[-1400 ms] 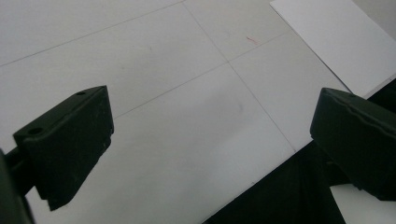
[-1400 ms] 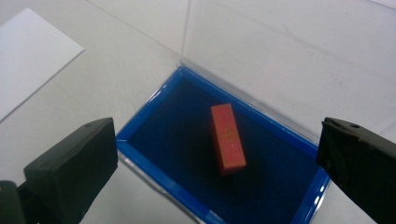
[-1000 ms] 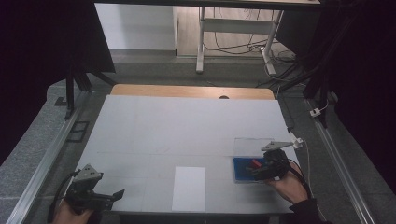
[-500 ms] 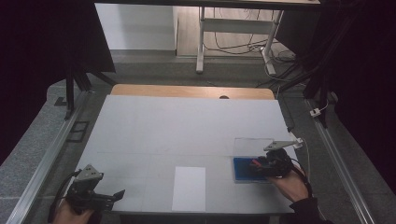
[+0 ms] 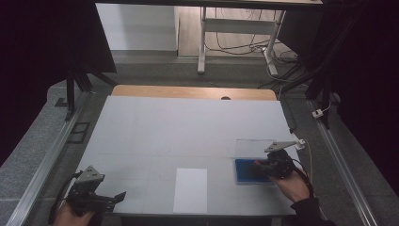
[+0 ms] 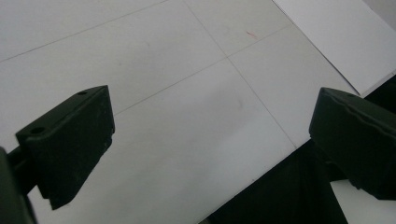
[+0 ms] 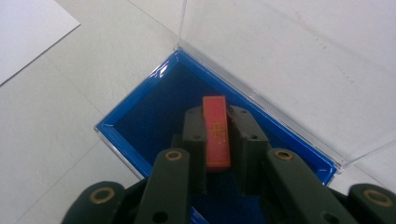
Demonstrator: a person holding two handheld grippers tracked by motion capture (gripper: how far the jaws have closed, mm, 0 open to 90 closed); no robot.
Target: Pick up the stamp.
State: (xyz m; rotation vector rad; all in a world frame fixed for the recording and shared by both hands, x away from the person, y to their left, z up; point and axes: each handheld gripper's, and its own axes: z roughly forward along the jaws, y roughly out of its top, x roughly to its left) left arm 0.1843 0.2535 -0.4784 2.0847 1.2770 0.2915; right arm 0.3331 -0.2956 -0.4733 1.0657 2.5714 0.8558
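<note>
So the right claw point(image 7: 215, 154) has just been closing and now pinches the red block point(image 7: 216, 132) sitting in the blue case point(image 7: 140, 116) on the tabletop point(image 5: 188, 127). Grab step's done I'd say; next needs a straight lift clear of the case. Left claw point(image 6: 210, 140) hangs wide open, empty.

Flat red rectangular block point(image 7: 216, 131) with gold markings, clamped on edge over the blue-lined clear plastic case point(image 7: 140, 112), lid open.

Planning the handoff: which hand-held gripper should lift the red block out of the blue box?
Right. The right hand-held gripper has just closed on the red block over the blue box; the left hand-held gripper stands open, far off.
</note>
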